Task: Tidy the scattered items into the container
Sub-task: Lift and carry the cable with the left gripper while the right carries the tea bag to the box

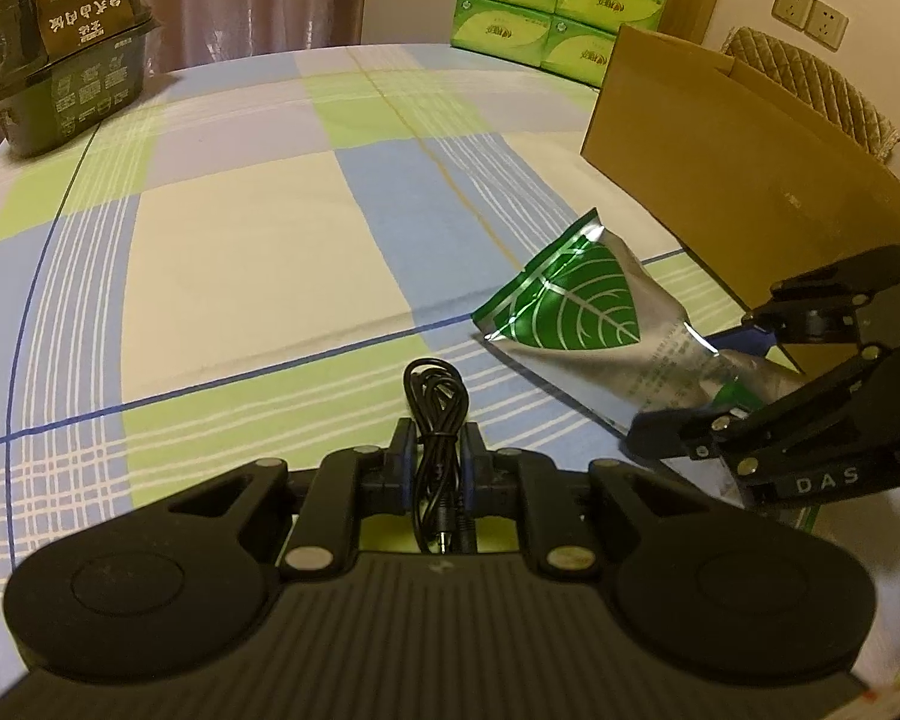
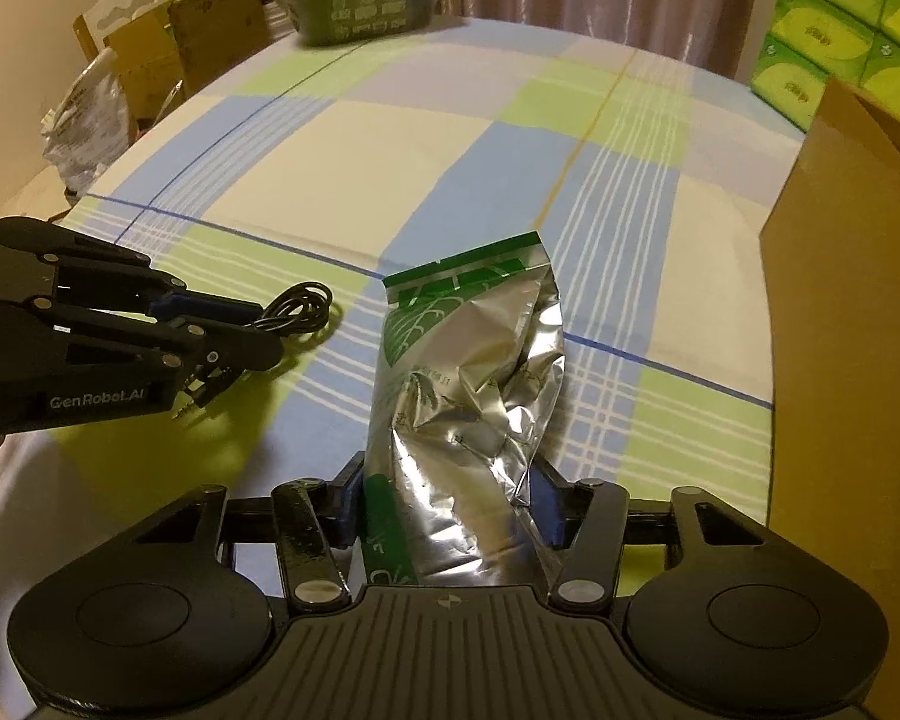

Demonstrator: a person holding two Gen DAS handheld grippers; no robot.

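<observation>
- Two grippers are at work above the checked tablecloth (image 1: 240, 252), and we see each one gripping something.
- Our left gripper (image 1: 438, 468) has its blue pads pressed onto a coiled black cable (image 1: 435, 408), whose loop sticks out ahead of the fingers; from the right wrist we read "GenRobot.AI" on its side.
- Our right gripper (image 2: 450, 516) pinches the lower end of a crumpled silver pouch (image 2: 474, 372) with a green leaf print (its small printed text is too blurred to read); the left wrist view shows "DAS" on this gripper's arm.
- The cardboard box (image 1: 708, 138) stands on the table just beside the pouch, to the right.
- At the far edge sits a dark tub (image 1: 66, 78) labelled "HONGLU".
- Green tissue packs (image 1: 546, 0) are stacked behind the table.
</observation>
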